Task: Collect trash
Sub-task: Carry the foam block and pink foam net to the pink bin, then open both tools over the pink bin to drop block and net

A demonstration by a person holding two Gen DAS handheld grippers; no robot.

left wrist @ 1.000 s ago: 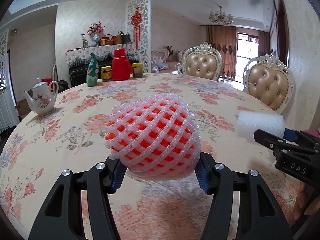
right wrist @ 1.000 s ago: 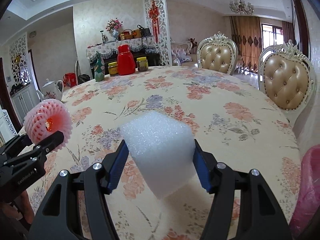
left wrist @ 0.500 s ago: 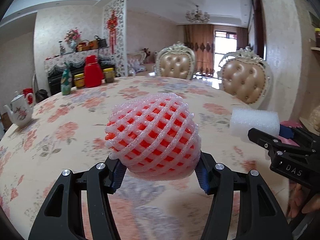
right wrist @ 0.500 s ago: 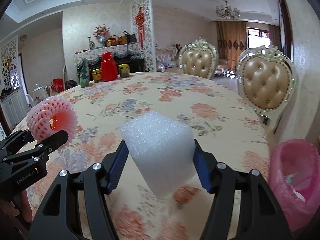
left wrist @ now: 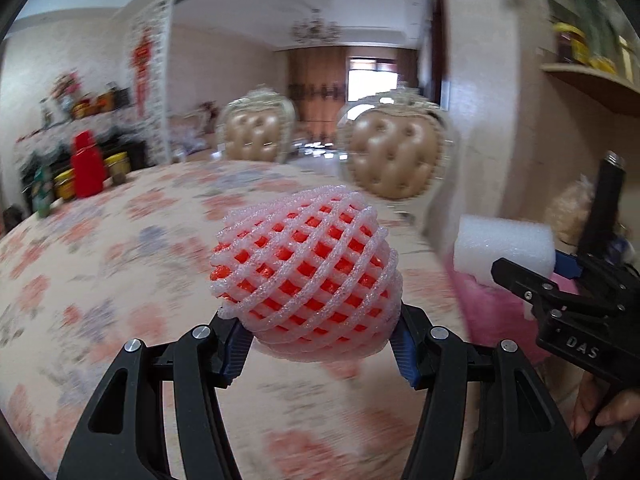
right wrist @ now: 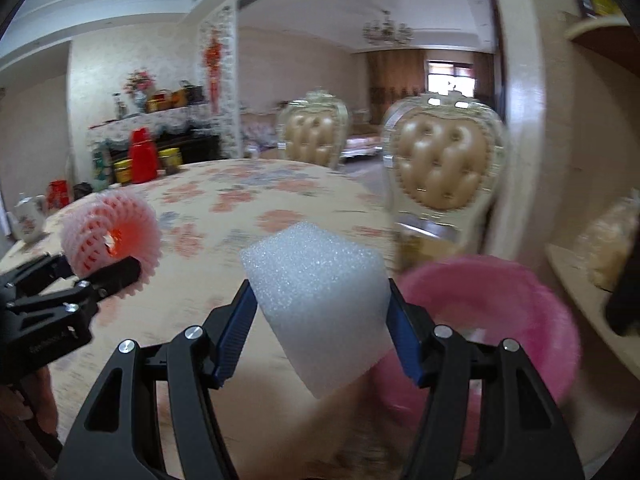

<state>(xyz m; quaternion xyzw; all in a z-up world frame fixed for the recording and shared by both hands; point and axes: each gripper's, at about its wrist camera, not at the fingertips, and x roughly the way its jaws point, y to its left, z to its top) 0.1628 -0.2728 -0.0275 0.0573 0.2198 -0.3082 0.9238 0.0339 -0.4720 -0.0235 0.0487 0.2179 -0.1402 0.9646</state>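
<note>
The foam fruit net [left wrist: 306, 270], a pink-white mesh sleeve with red showing through its lattice, sits pinched between the blue pads of the left gripper [left wrist: 320, 344], held above the floral table [left wrist: 120, 240]. It looks nearly weightless and springy; it would likely crush under a hard squeeze, so a hold across its wide middle, as here, seems right. The white foam block [right wrist: 320, 304] is clamped by its 2 side faces in the right gripper [right wrist: 320, 340], hanging just beside the rim of the pink trash bin [right wrist: 500, 308]. It too appears light, soft and grippy, not fragile. Count: 1 net, 1 block, 1 bin, 2 grippers. Beyond stand 2 tufted chairs [right wrist: 440, 168], 1 red flask [right wrist: 142, 156] and 1 teapot [right wrist: 28, 220].
</note>
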